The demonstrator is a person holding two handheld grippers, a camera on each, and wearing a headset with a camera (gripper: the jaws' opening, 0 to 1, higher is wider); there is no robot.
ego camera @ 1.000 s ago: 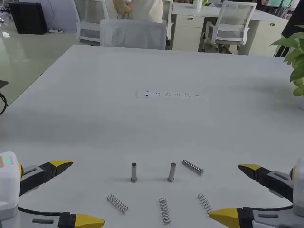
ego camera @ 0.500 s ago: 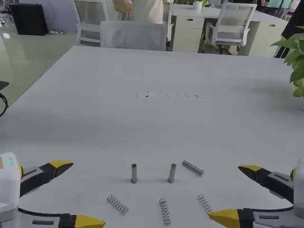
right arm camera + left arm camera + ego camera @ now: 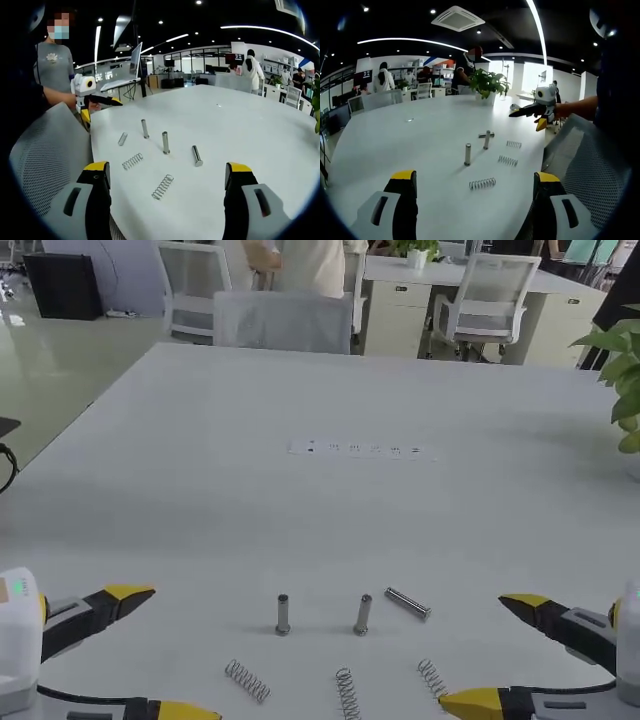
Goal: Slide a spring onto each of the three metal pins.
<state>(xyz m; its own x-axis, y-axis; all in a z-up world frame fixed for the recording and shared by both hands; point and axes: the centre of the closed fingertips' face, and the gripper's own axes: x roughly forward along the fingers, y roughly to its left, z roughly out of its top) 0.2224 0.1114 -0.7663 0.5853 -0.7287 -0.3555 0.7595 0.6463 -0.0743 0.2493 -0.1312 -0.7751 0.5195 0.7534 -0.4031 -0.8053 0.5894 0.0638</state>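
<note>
Two metal pins [image 3: 283, 614] [image 3: 362, 614] stand upright on the white table [image 3: 320, 510], and a third pin [image 3: 407, 603] lies flat to their right. Three springs [image 3: 247, 681] [image 3: 347, 692] [image 3: 431, 678] lie in a row nearer to me. My left gripper [image 3: 160, 652] is open at the lower left, well left of the parts. My right gripper [image 3: 492, 652] is open at the lower right. The left gripper view looks past the nearest spring [image 3: 482, 183] and an upright pin [image 3: 467, 154]. The right gripper view has a spring [image 3: 162, 186] and the lying pin [image 3: 196, 155] ahead.
A flush socket strip [image 3: 355, 448] sits mid-table. Office chairs [image 3: 285, 320] and a person stand beyond the far edge; a plant [image 3: 625, 370] is at the right. A mesh chair back [image 3: 47, 150] is close behind the near table edge.
The head view has shifted slightly, so the parts sit lower in the picture. Pins, springs and both grippers have not moved.
</note>
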